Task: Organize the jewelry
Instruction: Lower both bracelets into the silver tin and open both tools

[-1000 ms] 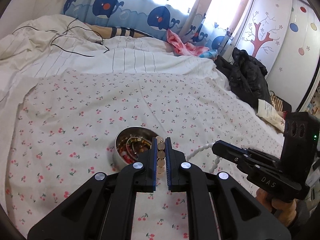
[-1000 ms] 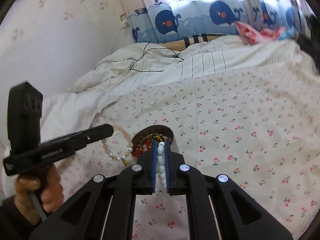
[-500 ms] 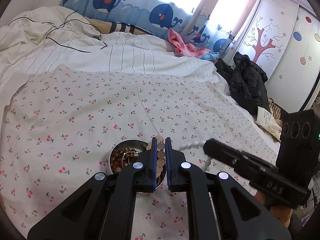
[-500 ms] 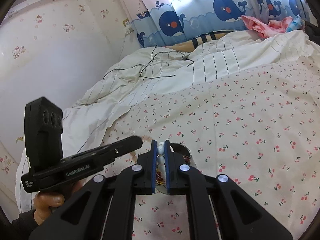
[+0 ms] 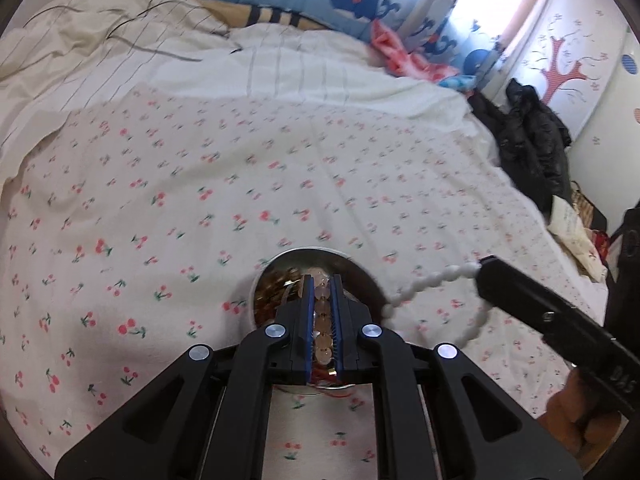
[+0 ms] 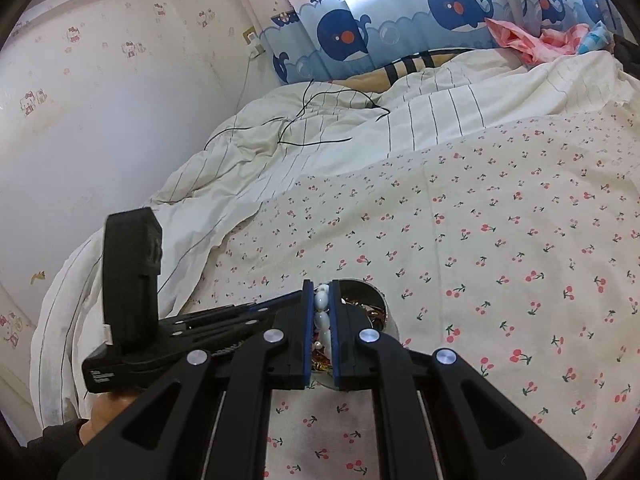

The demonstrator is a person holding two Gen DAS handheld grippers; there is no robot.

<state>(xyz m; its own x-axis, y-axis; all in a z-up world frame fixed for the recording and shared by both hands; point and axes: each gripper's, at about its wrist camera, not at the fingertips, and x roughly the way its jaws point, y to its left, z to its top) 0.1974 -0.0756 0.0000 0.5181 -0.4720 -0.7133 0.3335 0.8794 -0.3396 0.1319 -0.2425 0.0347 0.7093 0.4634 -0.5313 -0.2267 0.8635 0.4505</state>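
Left gripper (image 5: 321, 320), right gripper (image 6: 321, 320) angled down over tin (image 5: 362, 276).

Left gripper (image 5: 321, 312): matte black plastic, blue ribbed pads, triangular cut-outs in the linkage arms, four round silver screw heads. Right gripper (image 6: 321, 316): same build, same silver screws and blue pads. Seen from the side, each has a black box-shaped camera block on top and small pale lettering along the body. Dark sleeve (image 6: 52, 436) at the left hand.
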